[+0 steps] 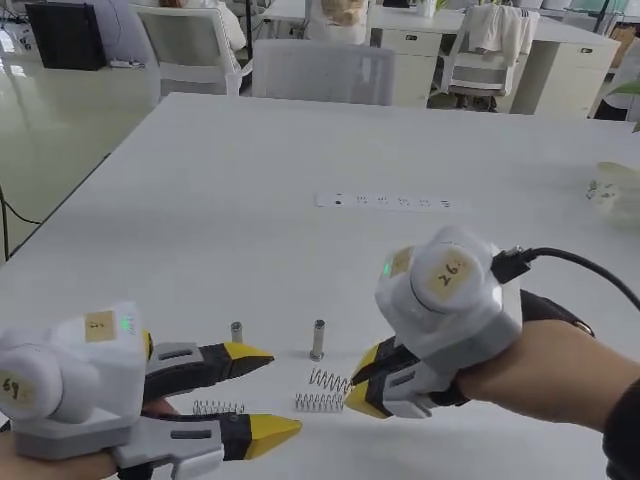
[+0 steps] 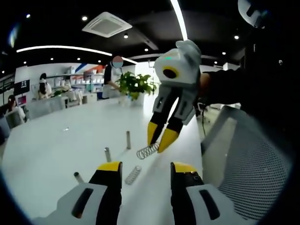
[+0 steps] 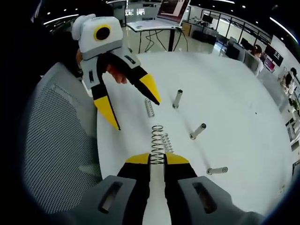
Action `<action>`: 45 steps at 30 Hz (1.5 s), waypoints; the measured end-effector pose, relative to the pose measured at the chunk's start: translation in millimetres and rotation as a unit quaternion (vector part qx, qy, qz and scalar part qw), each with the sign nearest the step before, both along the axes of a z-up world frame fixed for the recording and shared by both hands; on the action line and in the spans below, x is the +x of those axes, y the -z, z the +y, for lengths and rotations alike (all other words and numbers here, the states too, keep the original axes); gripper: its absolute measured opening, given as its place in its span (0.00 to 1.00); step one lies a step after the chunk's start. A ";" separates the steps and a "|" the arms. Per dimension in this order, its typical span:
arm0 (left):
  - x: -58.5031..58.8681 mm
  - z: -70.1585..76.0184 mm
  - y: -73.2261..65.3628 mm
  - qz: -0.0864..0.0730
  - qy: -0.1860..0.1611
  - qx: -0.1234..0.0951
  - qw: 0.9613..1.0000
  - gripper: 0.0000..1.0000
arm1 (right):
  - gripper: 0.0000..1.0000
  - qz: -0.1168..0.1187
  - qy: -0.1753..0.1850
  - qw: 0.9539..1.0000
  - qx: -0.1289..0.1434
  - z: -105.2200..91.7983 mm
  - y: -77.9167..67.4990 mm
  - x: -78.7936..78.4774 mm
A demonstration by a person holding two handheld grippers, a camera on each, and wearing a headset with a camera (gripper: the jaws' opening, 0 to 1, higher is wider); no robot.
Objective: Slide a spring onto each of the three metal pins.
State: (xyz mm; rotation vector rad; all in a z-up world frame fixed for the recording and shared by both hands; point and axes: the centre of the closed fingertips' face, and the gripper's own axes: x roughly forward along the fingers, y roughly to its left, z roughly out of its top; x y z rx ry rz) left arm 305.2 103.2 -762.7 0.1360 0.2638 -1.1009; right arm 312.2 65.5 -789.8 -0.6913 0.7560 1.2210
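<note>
Spring one (image 3: 157, 140) was gripped by its end in the closed fingers of the right gripper (image 3: 157, 159), low over the table (image 1: 300, 180). A second spring (image 1: 320, 403) lay just beside it. A third spring (image 1: 218, 408) lay by the left gripper (image 1: 284, 392), whose fingers were open and empty. All three pins (image 3: 198, 131) stood bare, so the first threading seemed to be in hand. Next, that spring likely needed lining up over the nearest pin (image 1: 318, 340), then lowering.
</note>
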 end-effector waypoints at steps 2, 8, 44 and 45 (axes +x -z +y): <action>-0.4 -0.7 0.4 -0.001 0.003 0.001 1.000 0.33 | 0.08 -0.003 -0.009 1.000 0.000 2.5 -1.1 -2.0; -4.0 -5.6 1.5 -0.007 0.015 0.006 1.000 0.28 | 0.08 -0.004 -0.035 0.999 -0.003 8.6 -3.9 -9.5; -22.4 -21.0 9.7 -0.039 0.084 0.047 0.995 0.03 | 0.08 0.014 -0.112 0.993 -0.022 7.5 -5.6 -33.7; -22.6 -20.9 10.1 -0.041 0.086 0.050 0.994 0.03 | 0.08 0.015 -0.113 0.993 -0.021 7.6 -6.0 -34.3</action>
